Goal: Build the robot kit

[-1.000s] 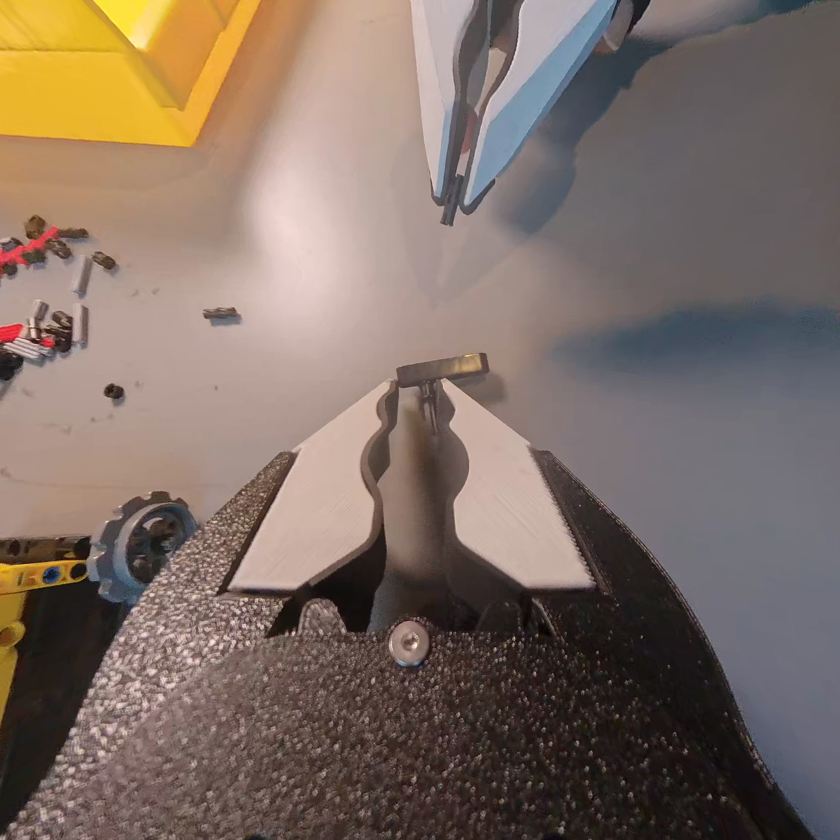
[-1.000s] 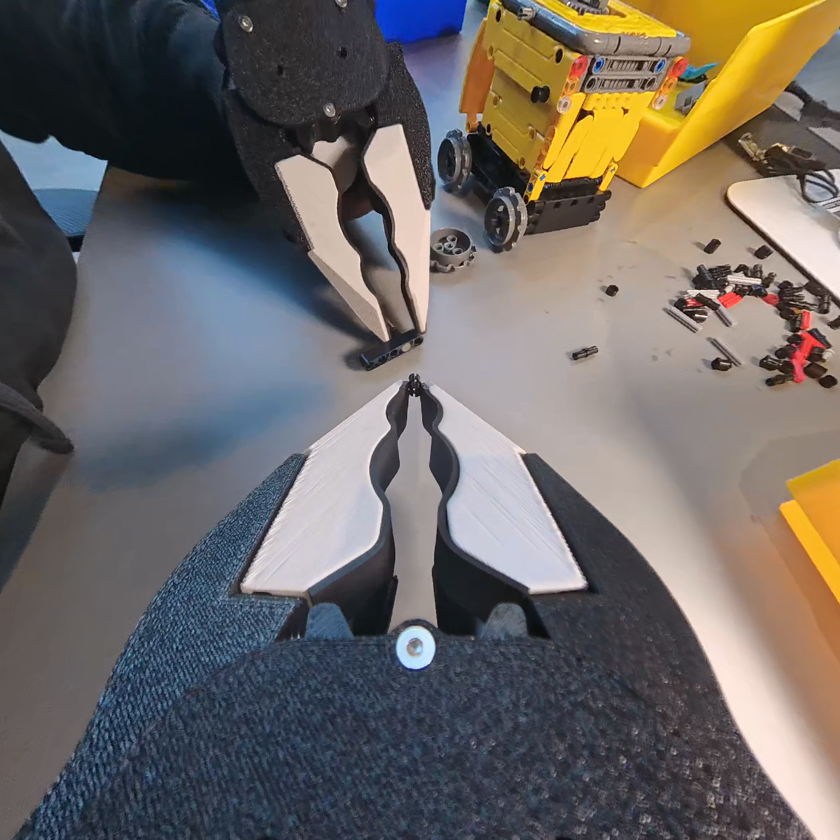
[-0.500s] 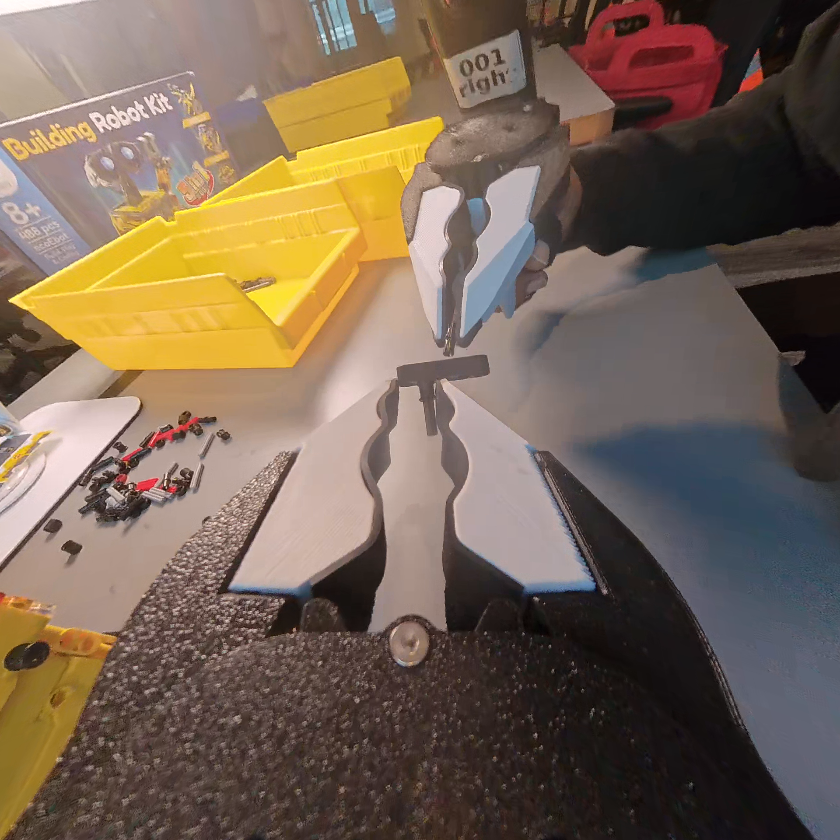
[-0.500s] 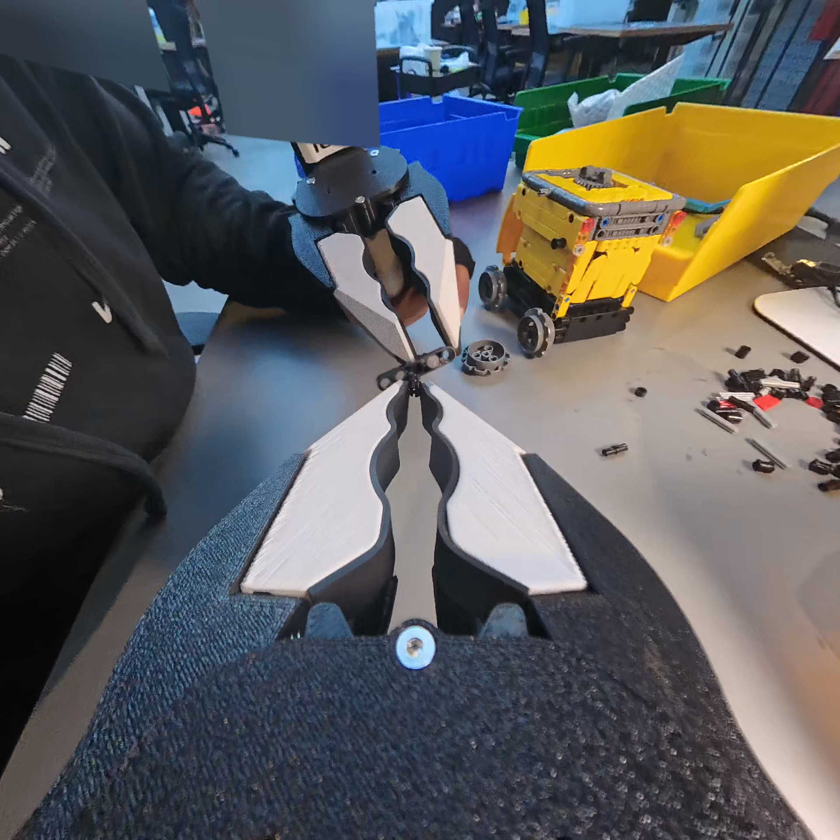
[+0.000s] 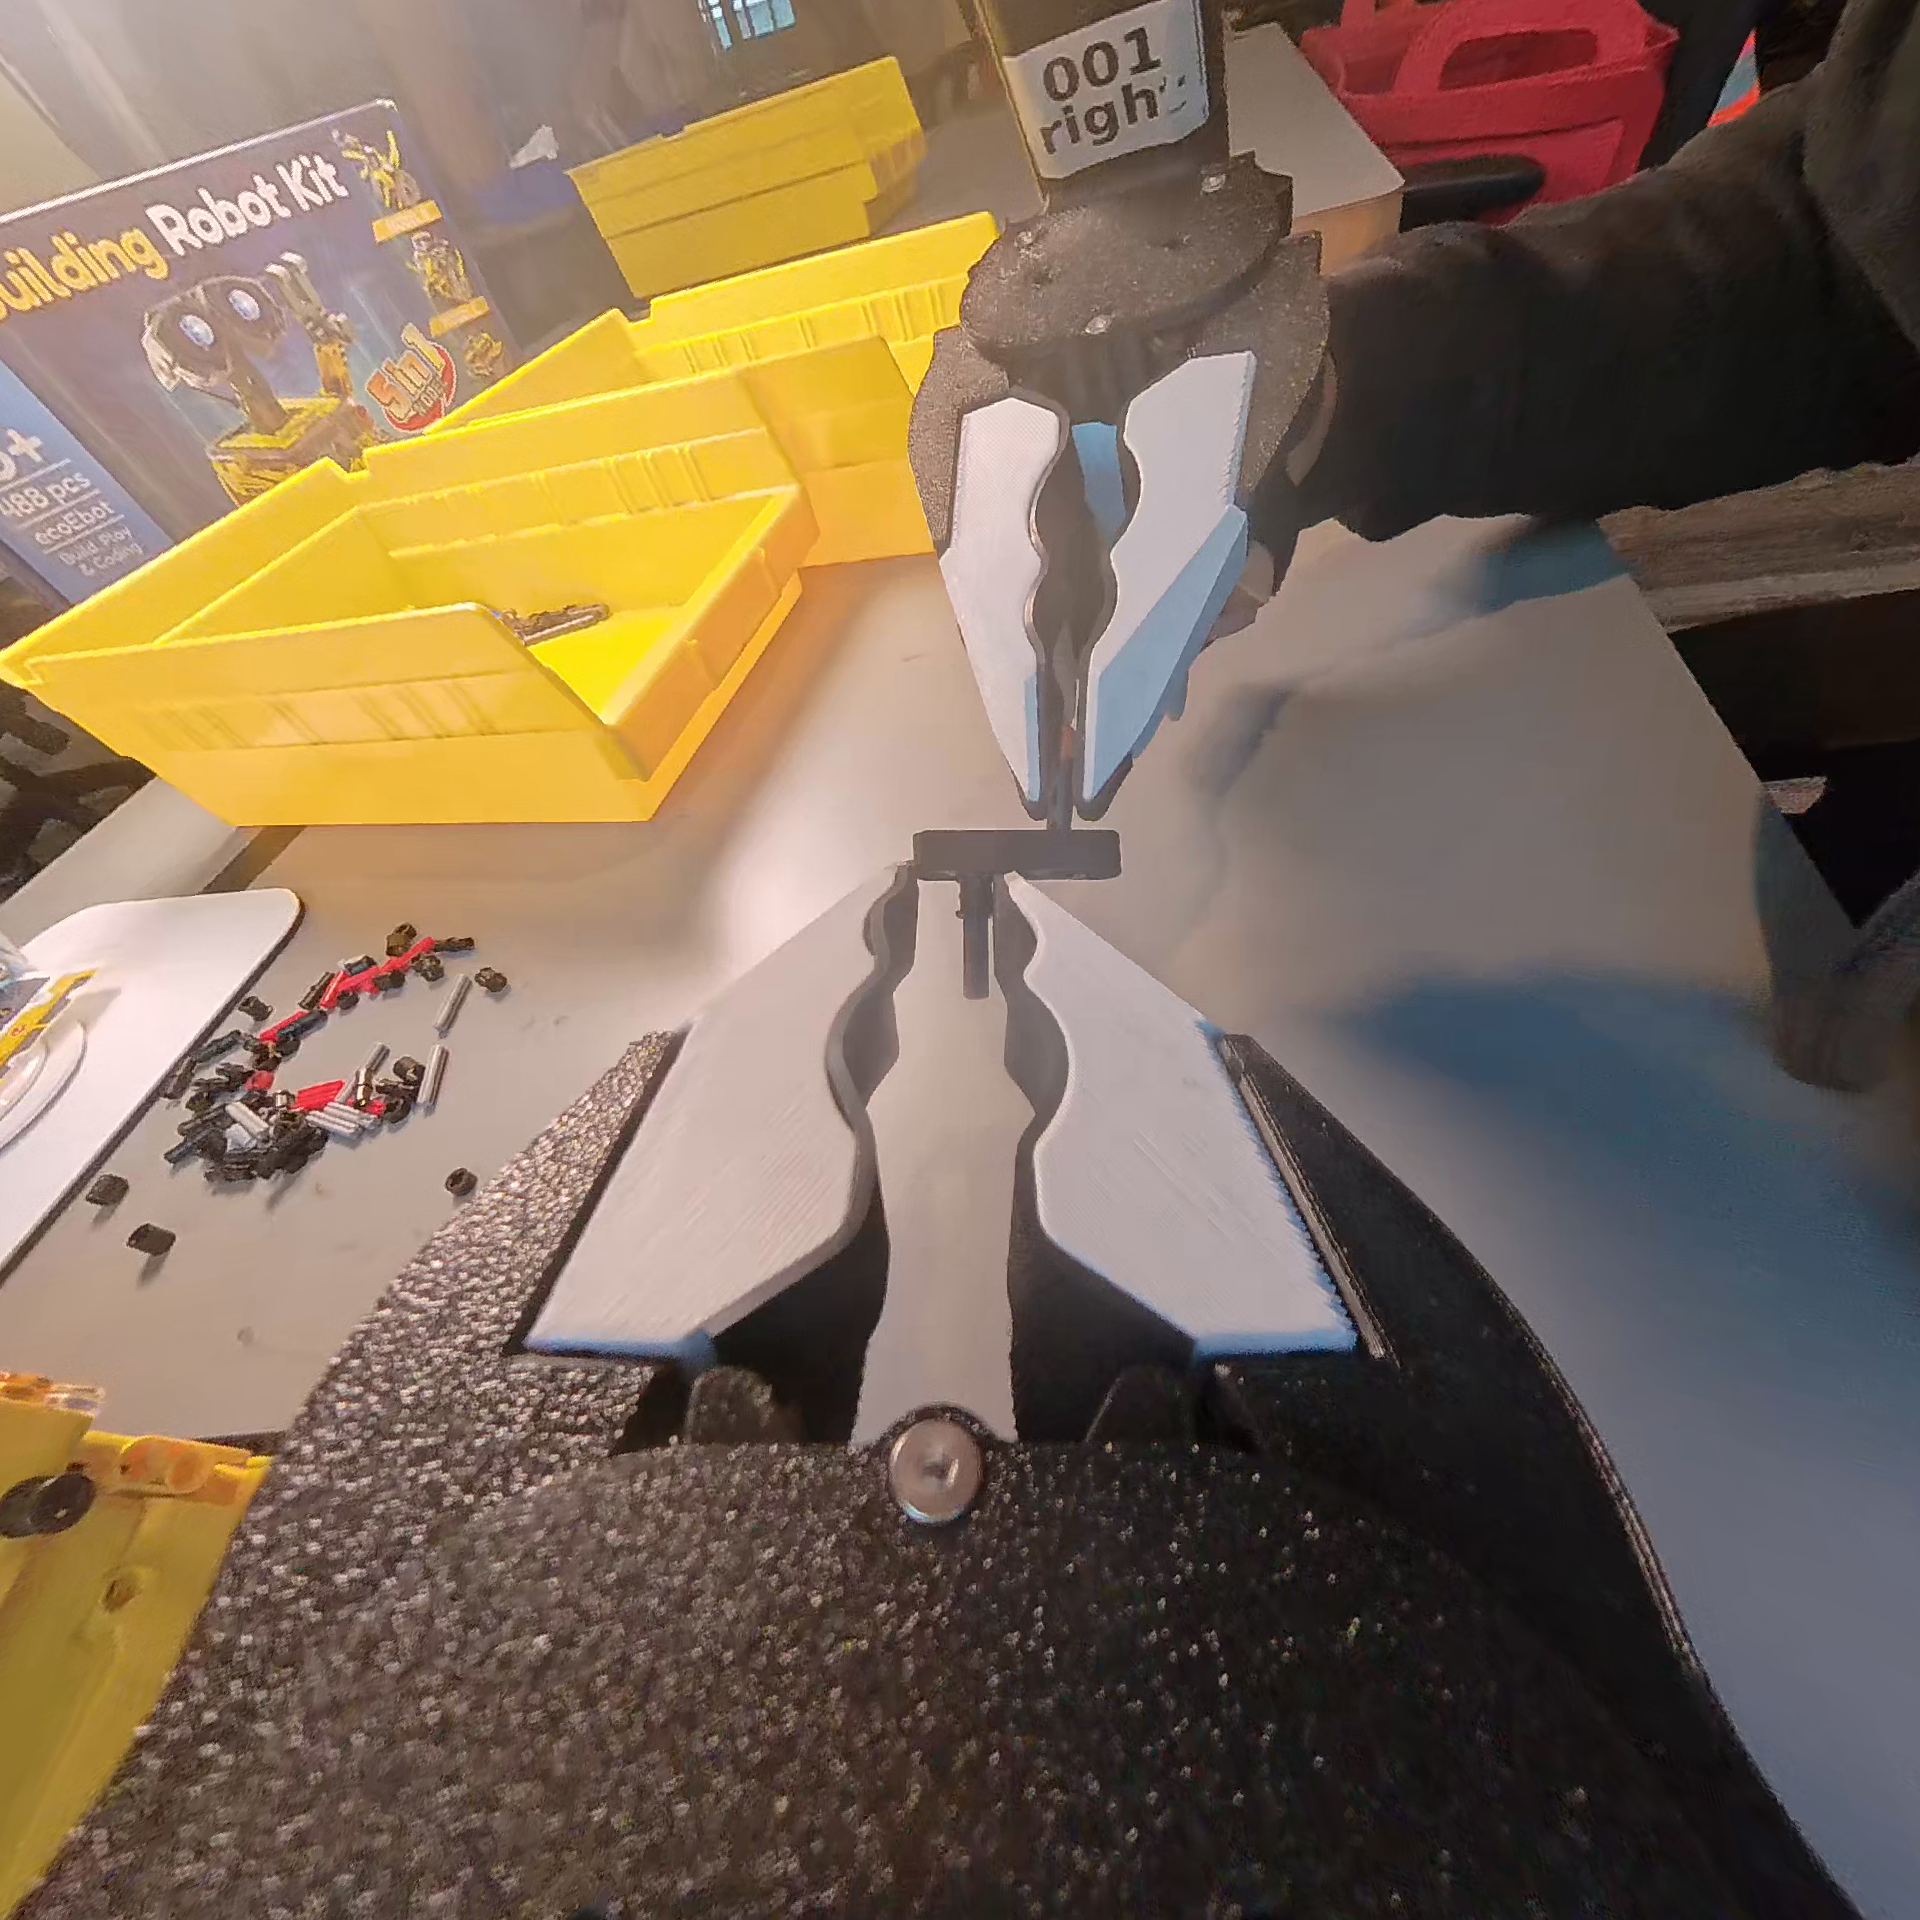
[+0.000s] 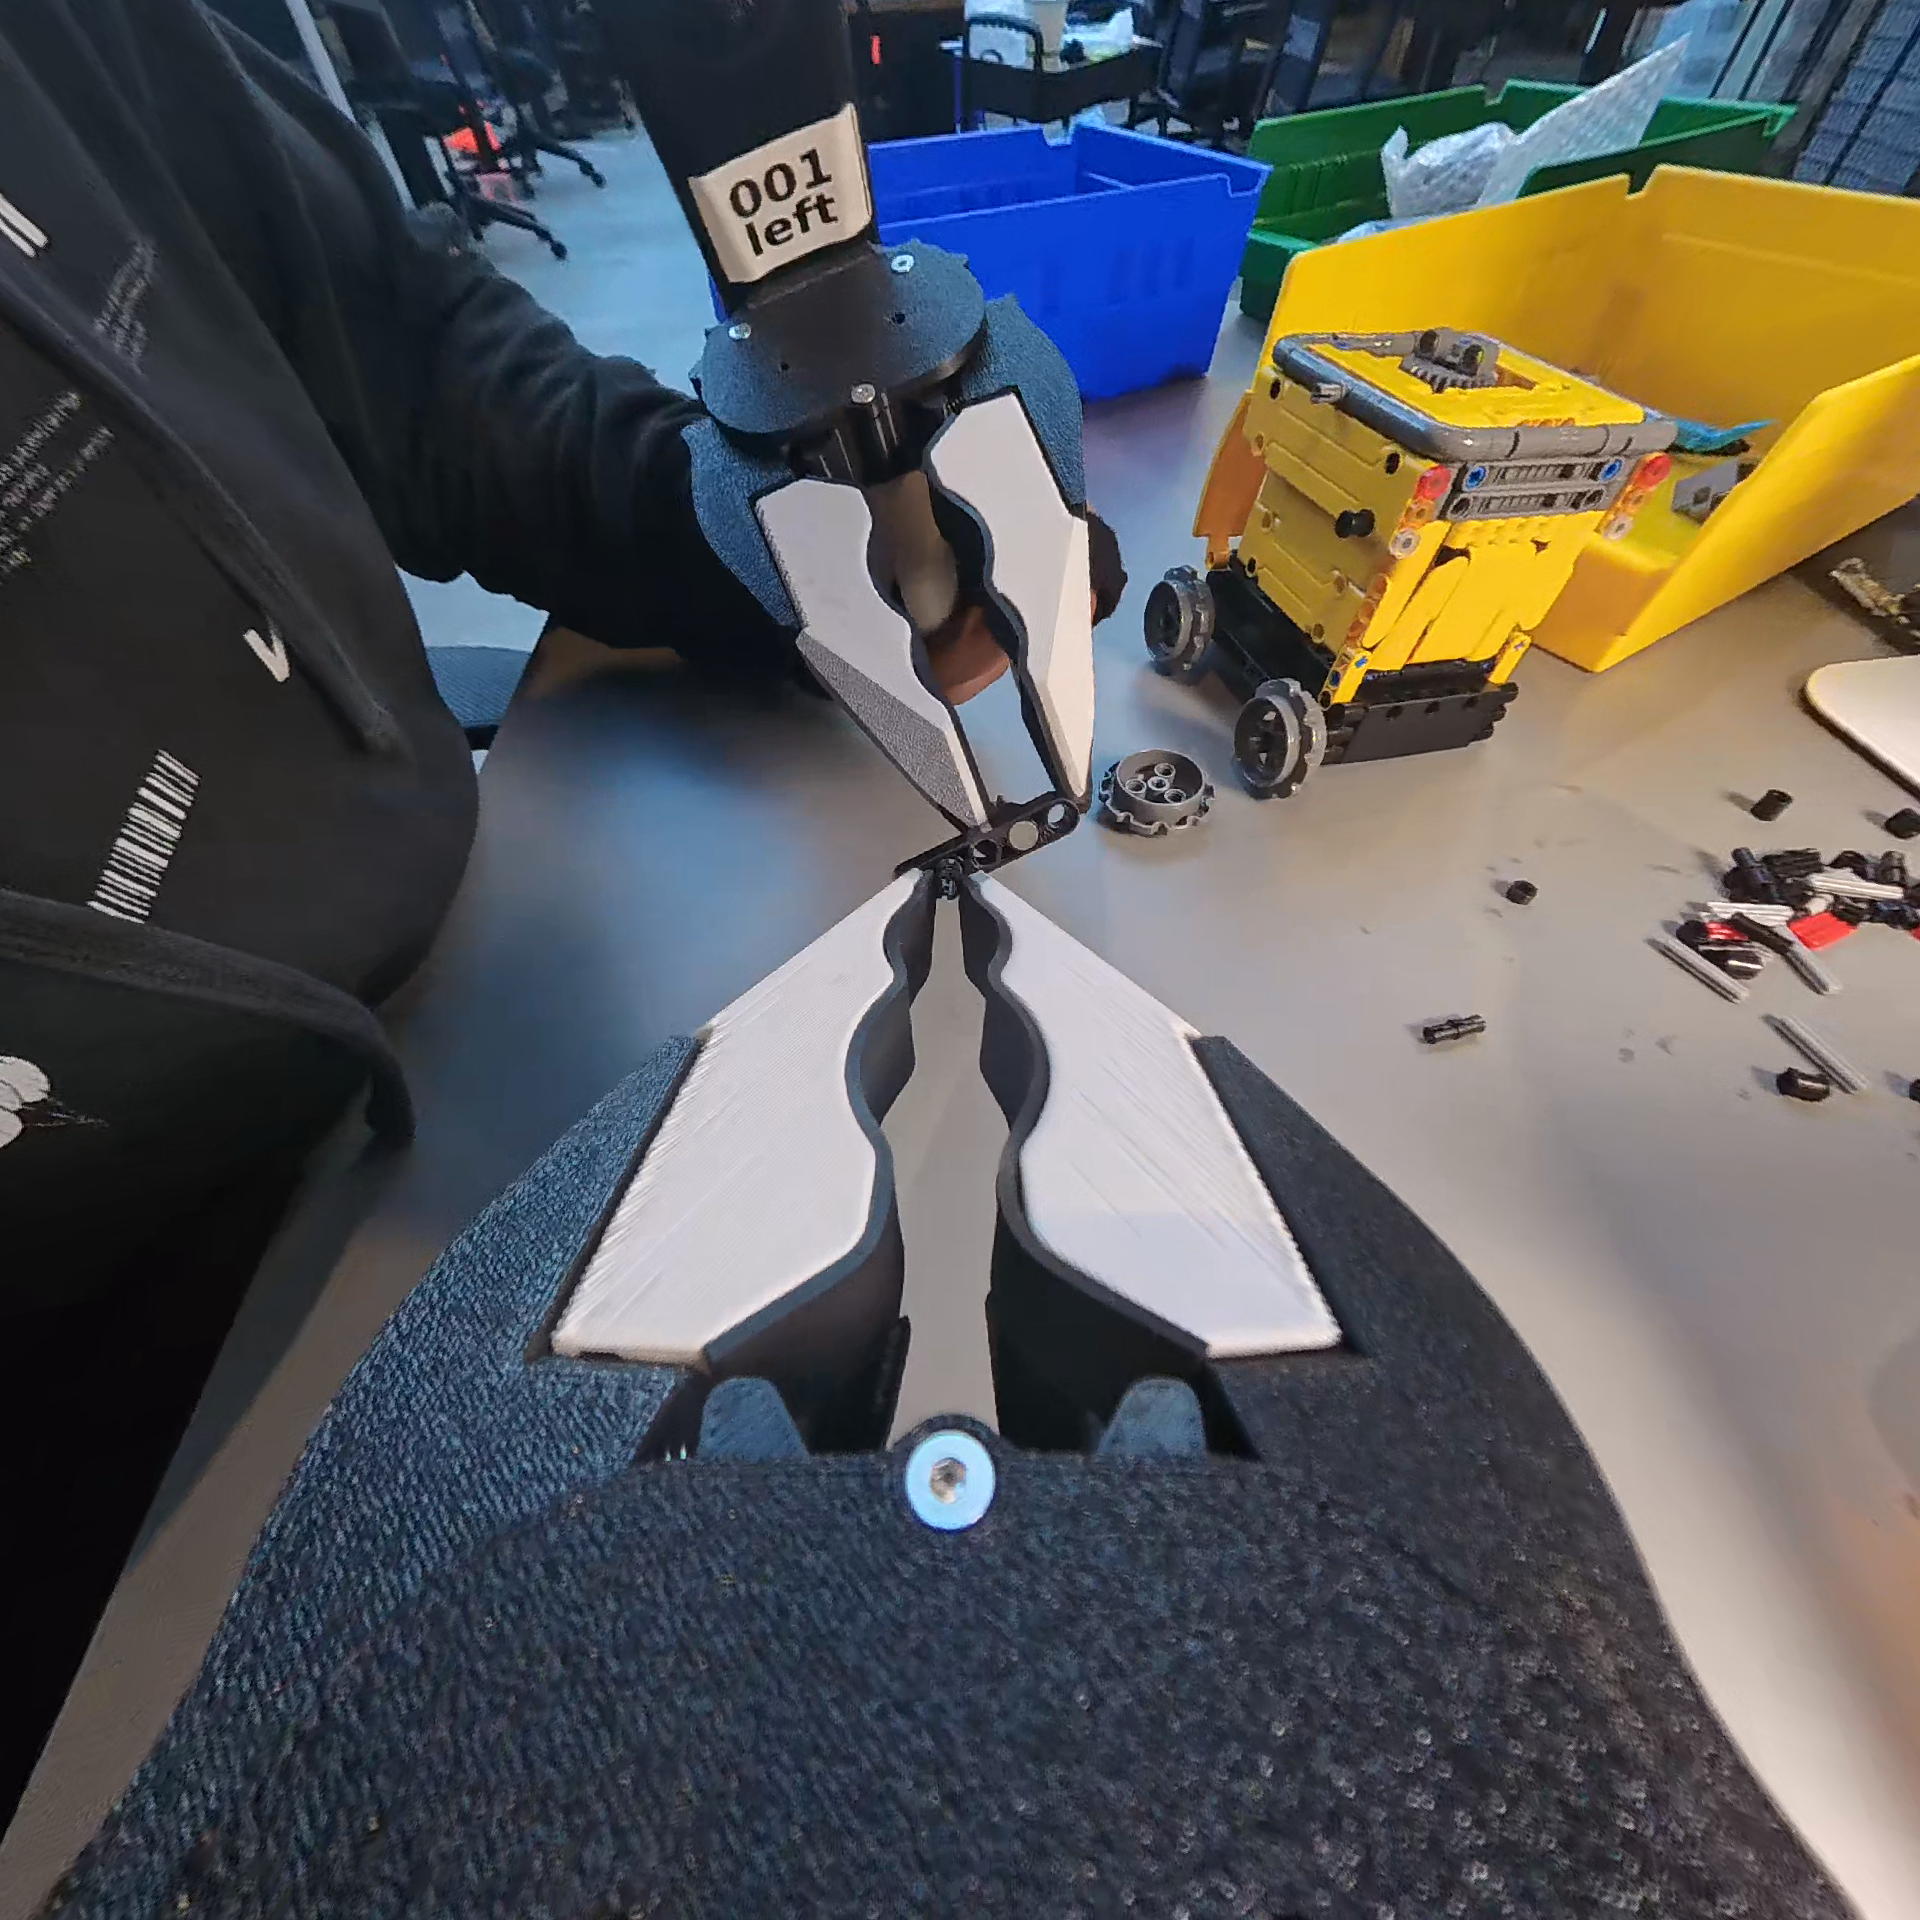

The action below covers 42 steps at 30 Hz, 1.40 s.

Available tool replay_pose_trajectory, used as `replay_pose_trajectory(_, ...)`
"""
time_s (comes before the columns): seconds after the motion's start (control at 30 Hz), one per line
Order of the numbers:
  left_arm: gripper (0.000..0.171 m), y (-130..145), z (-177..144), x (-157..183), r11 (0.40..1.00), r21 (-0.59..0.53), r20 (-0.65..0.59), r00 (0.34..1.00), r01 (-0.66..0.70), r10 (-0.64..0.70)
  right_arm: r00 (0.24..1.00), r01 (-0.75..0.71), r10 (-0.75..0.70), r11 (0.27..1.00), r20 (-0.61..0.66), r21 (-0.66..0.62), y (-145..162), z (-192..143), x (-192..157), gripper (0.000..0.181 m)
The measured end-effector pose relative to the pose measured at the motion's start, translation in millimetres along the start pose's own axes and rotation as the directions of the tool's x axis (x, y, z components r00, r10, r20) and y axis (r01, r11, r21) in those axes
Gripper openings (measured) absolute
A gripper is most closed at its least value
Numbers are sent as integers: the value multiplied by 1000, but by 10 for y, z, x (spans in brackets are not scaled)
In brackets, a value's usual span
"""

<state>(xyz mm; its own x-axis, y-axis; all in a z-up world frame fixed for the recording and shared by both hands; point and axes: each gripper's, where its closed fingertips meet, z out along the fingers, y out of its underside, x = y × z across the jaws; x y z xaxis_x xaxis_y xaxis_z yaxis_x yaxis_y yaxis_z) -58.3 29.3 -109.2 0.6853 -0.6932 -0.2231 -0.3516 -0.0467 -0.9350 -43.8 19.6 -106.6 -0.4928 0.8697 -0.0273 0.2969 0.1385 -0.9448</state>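
Your left gripper (image 5: 961, 883) is clamped on a short black beam (image 5: 1016, 854), held crosswise at its tips with a peg hanging from it. Your right gripper (image 6: 943, 883) is pinched shut on a small black pin (image 6: 947, 871), whose end touches the beam. Both are above the grey table (image 5: 1403, 831). If the pin meets the hole off-line, it could slip out or twist the beam loose. A second ago the beam was down at the table and the pin well apart.
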Motion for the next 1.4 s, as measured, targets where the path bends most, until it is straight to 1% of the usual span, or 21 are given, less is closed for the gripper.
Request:
replay_pose_trajectory(0.1, 10, -14, -10, -5, 998, 18, -4, 999, 54, -54, 1000, 21, -21, 1000, -12, -8, -3, 5, 0, 5)
replay_pose_trajectory(0.17, 10, -54, -26, -12, 994, 43, -11, 995, 98, -97, 1000, -26, 26, 999, 5, 39, -54, -5, -7, 4)
replay_pose_trajectory(0.27, 9, -90, -29, -12, 992, 60, -4, 994, 112, -112, 997, -72, 70, 995, 25, 68, -71, -17, -17, 4)
replay_pose_trajectory(0.3, 8, -131, -40, -27, 988, 83, -2, 991, 130, -131, 995, -97, 94, 991, 37, 87, -93, -21, -23, 4)
replay_pose_trajectory(0.33, 2, -183, -52, -42, 983, 108, -4, 989, 151, -151, 992, -120, 116, 990, 55, 73, -64, 12, -56, 4)
replay_pose_trajectory(0.37, 1, -202, -47, -45, 983, 106, -5, 988, 151, -152, 994, -106, 105, 992, 16, 64, -26, 56, -27, 4)
replay_pose_trajectory(0.4, 1, -202, -43, -71, 989, 97, 24, 993, 115, -118, 995, -71, 79, 992, -67, 107, -69, 41, 73, 4)
replay_pose_trajectory(0.43, 2, -229, -56, -85, 991, 98, 33, 995, 91, -95, 989, -97, 117, 978, -94, 187, -174, -21, 137, 4)
replay_pose_trajectory(0.47, 2, -272, -72, -87, 989, 108, 19, 994, 104, -106, 983, -138, 161, 963, -85, 230, -238, -76, 175, 3)
replay_pose_trajectory(0.57, 2, -255, -47, -96, 985, 105, 6, 990, 136, -138, 989, -86, 106, 981, -107, 176, -197, -55, 181, 4)
replay_pose_trajectory(0.7, 3, -206, -51, -93, 972, 109, -32, 978, 207, -205, 988, -104, 120, 982, -100, 156, -164, -41, 191, 4)
replay_pose_trajectory(0.8, 3, -31, -4, -55, 966, 35, -61, 965, 256, -254, 985, -115, 129, 986, -116, 119, -89, -54, 235, 4)
replay_pose_trajectory(0.87, 4, 161, 68, 40, 959, -84, -93, 956, 272, -280, 982, -110, 120, 991, -143, 76, -19, -60, 264, 4)
replay_pose_trajectory(0.97, 4, 435, 156, 158, 942, -255, -97, 964, 217, -248, 979, -104, 107, 994, -174, 23, 82, -81, 291, 4)
replay_pose_trajectory(1.03, 4, 544, 175, 218, 929, -323, -106, 969, 178, -223, 977, -110, 111, 994, -181, 14, 121, -96, 289, 4)
replay_pose_trajectory(1.23, 6, 739, 33, 232, 893, -436, -89, 982, 113, -168, 975, -98, 92, 995, -200, -22, 220, -150, 249, 4)
replay_pose_trajectory(1.27, 9, 757, 9, 230, 888, -444, -84, 982, 117, -171, 975, -97, 90, 995, -202, -26, 236, -158, 248, 4)
replay_pose_trajectory(1.33, 24, 776, -22, 243, 878, -456, -83, 976, 142, -200, 975, -97, 89, 995, -203, -31, 260, -165, 245, 4)
replay_pose_trajectory(1.4, 33, 766, -19, 246, 873, -459, -71, 972, 166, -222, 975, -96, 87, 995, -206, -35, 274, -166, 249, 4)
